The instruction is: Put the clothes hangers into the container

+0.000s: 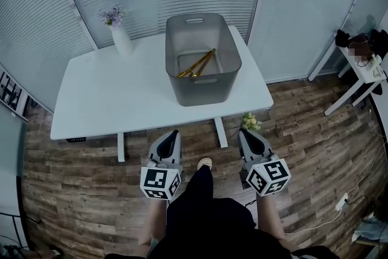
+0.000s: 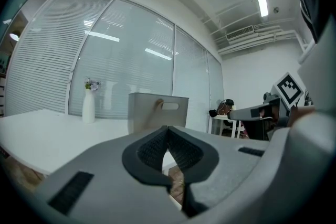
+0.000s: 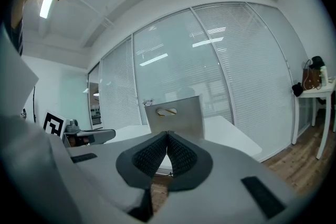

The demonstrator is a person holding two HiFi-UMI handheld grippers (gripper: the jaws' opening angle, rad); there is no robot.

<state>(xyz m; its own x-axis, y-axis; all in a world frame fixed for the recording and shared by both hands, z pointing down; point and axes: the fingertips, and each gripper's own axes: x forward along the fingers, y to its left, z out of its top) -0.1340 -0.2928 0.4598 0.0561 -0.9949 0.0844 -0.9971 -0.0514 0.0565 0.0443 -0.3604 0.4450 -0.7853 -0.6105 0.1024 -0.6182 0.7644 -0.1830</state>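
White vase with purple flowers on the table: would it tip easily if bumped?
Probably: the tall, slim white vase stands upright on a narrow base, its purple flowers adding top weight. It looks glazed, so likely slippery and fragile, though uncertain.

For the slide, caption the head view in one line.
Left gripper and right gripper, both shut and empty, face a white table where gold hangers lie inside the grey container.

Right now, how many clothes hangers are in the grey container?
2, it seems: one gold hanger overlapping a second hanger on the container floor; none on the table. Overlap could hide more.
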